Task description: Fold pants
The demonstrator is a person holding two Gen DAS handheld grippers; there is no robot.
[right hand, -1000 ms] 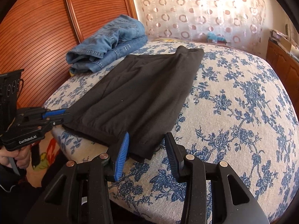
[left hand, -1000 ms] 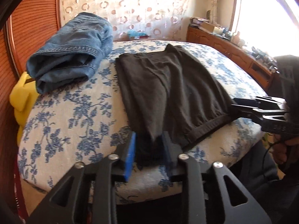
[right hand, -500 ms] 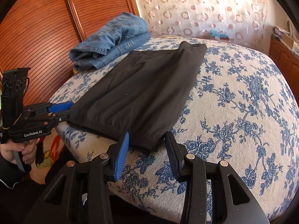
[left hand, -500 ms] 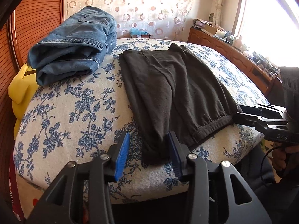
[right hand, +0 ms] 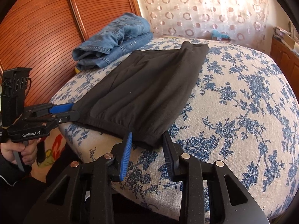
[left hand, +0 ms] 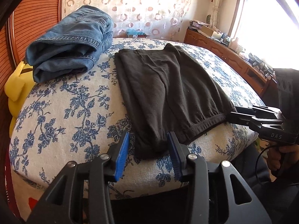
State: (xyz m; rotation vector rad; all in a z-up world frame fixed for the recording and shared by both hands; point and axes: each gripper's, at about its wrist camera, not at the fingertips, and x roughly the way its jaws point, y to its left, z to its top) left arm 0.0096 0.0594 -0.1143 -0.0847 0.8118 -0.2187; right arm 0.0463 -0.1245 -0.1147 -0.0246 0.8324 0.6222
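The left gripper (left hand: 148, 150) is standing apart around one near corner of the black pants (left hand: 168, 91). The right gripper (right hand: 146, 149) has just been closing around the other corner, pads not yet pressing. The pants are lying on the bed (right hand: 233, 102). Catching only the top layer is risking a crooked fold.

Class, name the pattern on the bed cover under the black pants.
Blue flowers on cream bed cover; right wrist view.

Two wrist fisheyes, close at the bed's (left hand: 61, 112) near edge, angled downward; both share black pants (left hand: 168, 93) and folded jeans (right hand: 115, 43).
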